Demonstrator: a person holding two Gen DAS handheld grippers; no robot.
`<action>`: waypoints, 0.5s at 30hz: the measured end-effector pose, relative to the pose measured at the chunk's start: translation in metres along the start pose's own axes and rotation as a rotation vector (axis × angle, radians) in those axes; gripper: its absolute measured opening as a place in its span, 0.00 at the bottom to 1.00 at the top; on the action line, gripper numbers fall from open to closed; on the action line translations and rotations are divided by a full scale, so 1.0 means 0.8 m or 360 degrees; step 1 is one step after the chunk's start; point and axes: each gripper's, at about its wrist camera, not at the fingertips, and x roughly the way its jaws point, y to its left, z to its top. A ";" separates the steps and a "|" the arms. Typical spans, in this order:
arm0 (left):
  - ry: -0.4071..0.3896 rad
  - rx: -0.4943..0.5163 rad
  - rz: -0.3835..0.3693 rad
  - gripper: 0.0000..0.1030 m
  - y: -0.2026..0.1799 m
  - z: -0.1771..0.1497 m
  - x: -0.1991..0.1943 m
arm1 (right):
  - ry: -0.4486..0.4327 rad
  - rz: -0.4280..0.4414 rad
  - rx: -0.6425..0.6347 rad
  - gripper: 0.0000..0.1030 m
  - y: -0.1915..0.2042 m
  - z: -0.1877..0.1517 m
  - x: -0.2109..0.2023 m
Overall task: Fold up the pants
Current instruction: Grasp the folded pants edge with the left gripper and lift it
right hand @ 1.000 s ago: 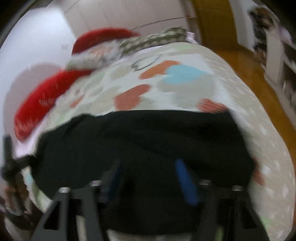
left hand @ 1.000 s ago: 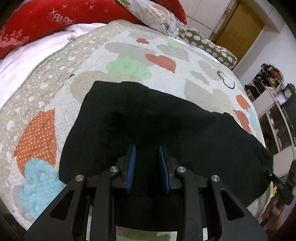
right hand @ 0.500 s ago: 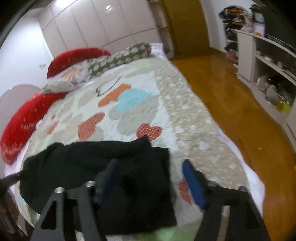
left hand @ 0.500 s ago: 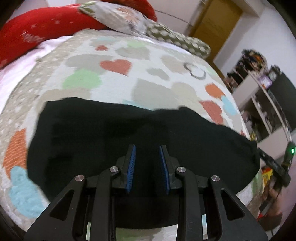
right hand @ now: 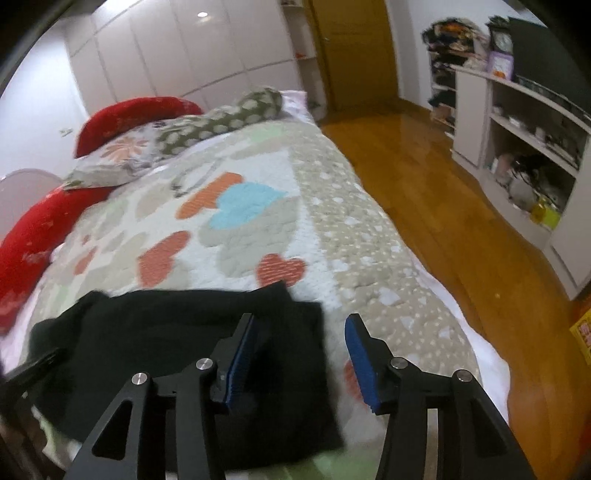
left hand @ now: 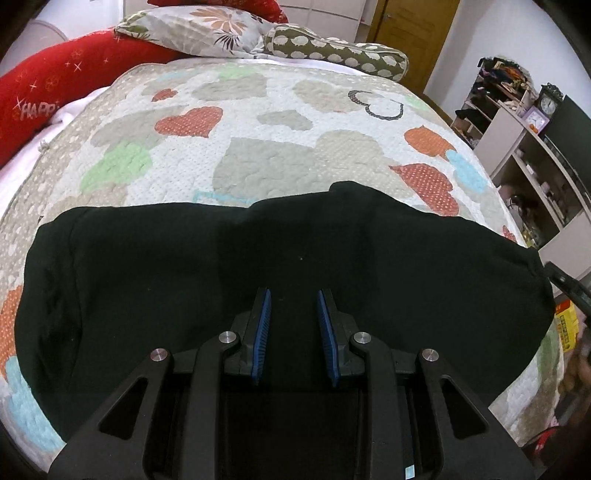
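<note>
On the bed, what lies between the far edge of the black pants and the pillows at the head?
Only bare heart-patterned quilt lies between the black pants and the pillows; the left wrist view shows it clearest.

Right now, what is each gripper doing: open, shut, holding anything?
Left gripper: open, empty above the black pants.
Right gripper: open, holding nothing.

Home bedroom. Bed with heart-patterned quilt (left hand: 266,122), pillows (left hand: 207,29) at the head, white wardrobe doors (right hand: 184,55), wooden door (right hand: 354,48), wood floor (right hand: 461,229), cluttered open shelving (right hand: 517,147) with a clock (left hand: 549,105).
</note>
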 end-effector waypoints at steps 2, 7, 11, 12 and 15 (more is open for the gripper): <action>0.0004 0.0000 0.0000 0.24 -0.001 -0.001 -0.001 | -0.0022 0.0052 -0.0061 0.47 0.015 -0.009 -0.019; -0.0005 0.0002 0.0005 0.24 -0.003 -0.005 -0.008 | 0.0033 0.0196 -0.0165 0.48 0.043 -0.036 -0.028; 0.0002 -0.0008 0.0001 0.24 -0.005 -0.008 -0.013 | 0.0162 0.0181 -0.0166 0.49 0.042 -0.057 0.001; 0.0006 -0.0003 0.0002 0.24 -0.006 -0.008 -0.014 | 0.0173 0.0181 -0.0169 0.49 0.041 -0.060 0.003; 0.0007 0.0020 -0.0015 0.24 -0.010 -0.010 -0.019 | 0.0157 0.0176 -0.0183 0.49 0.044 -0.059 -0.005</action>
